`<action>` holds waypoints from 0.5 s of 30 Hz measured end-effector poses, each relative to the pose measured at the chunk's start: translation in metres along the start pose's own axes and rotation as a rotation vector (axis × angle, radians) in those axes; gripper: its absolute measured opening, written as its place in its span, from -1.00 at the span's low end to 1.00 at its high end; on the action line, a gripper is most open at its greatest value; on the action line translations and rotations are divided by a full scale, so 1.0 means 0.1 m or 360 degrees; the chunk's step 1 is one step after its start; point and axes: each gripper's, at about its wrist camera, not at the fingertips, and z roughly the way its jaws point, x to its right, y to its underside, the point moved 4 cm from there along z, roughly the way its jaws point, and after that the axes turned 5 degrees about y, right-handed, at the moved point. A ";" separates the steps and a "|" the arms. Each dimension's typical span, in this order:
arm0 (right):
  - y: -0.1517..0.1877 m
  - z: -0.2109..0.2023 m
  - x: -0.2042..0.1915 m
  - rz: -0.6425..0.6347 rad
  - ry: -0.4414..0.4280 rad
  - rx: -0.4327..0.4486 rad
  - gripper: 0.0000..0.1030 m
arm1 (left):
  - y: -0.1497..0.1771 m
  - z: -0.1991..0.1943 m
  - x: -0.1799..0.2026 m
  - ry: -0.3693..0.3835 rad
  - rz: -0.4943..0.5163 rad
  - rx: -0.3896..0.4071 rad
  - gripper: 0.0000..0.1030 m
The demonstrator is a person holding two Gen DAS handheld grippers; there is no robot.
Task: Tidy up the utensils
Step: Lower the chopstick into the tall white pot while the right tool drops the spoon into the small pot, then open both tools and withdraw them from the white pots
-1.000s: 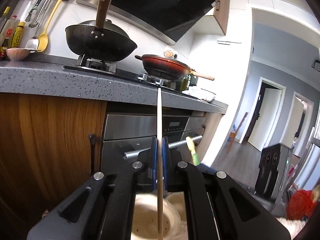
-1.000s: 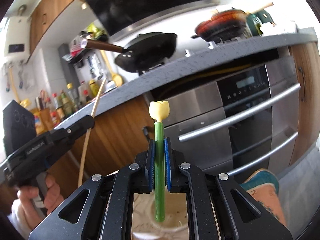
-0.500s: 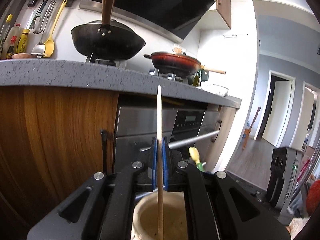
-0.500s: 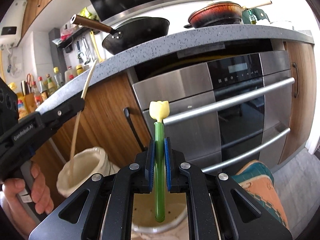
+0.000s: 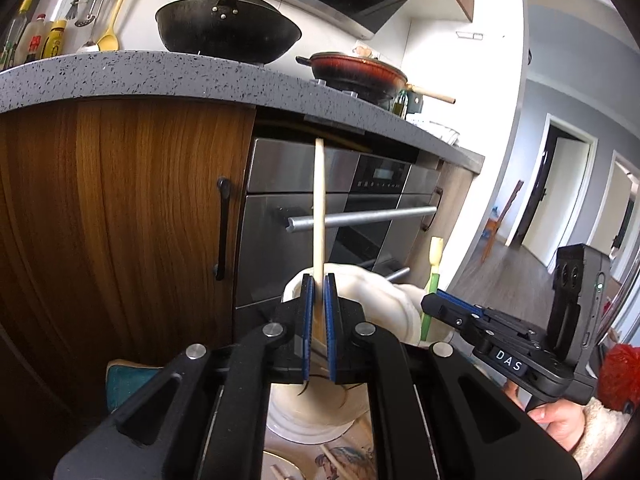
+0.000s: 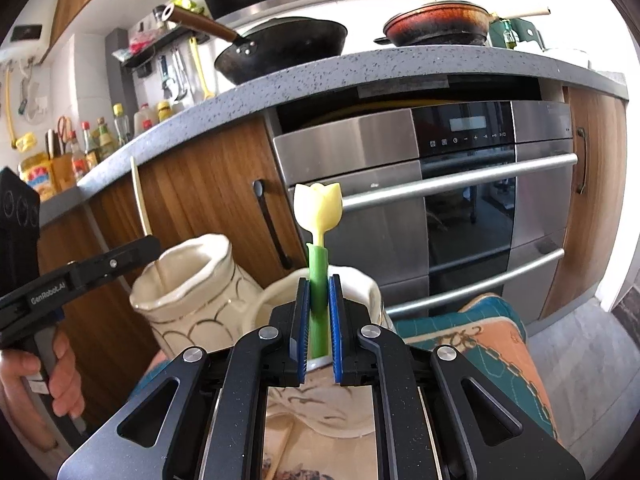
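Chopstick (image 5: 319, 200) clamped upright in my left gripper (image 5: 319, 312); tulip-topped green utensil (image 6: 319, 256) clamped in my right gripper (image 6: 319, 320).
Each hangs over its own cream jar (image 6: 192, 300), just before the steel oven (image 6: 460, 184); a quilted mat (image 6: 480, 340) lies alongside. Gripper bodies read "GenRobot.AI" and "DAS".

"DAS" — right gripper (image 5: 460, 312); "GenRobot.AI" — left gripper (image 6: 148, 246).

1. A grey speckled countertop (image 6: 360, 68) runs above wood-grain cabinet doors (image 5: 132, 208).
2. Under the countertop sits a stainless oven (image 6: 460, 184).
3. On it stand a black wok (image 5: 228, 32) and a red pan (image 5: 360, 74).
4. Right of it, a daylit hallway (image 5: 560, 200) opens.
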 end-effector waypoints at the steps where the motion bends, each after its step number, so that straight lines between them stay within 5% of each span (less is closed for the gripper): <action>1: 0.00 0.01 -0.01 -0.0006 0.0007 -0.0008 -0.80 | 0.01 0.01 0.00 -0.0004 0.0003 -0.0004 -0.90; 7: 0.00 0.01 -0.02 -0.0019 0.0030 -0.0037 -0.79 | 0.02 0.04 0.04 -0.0032 0.0039 -0.0025 -0.86; 15: -0.05 -0.12 0.00 0.0002 0.0056 0.0006 -0.31 | 0.01 -0.08 0.05 -0.0047 0.0034 -0.0004 -0.62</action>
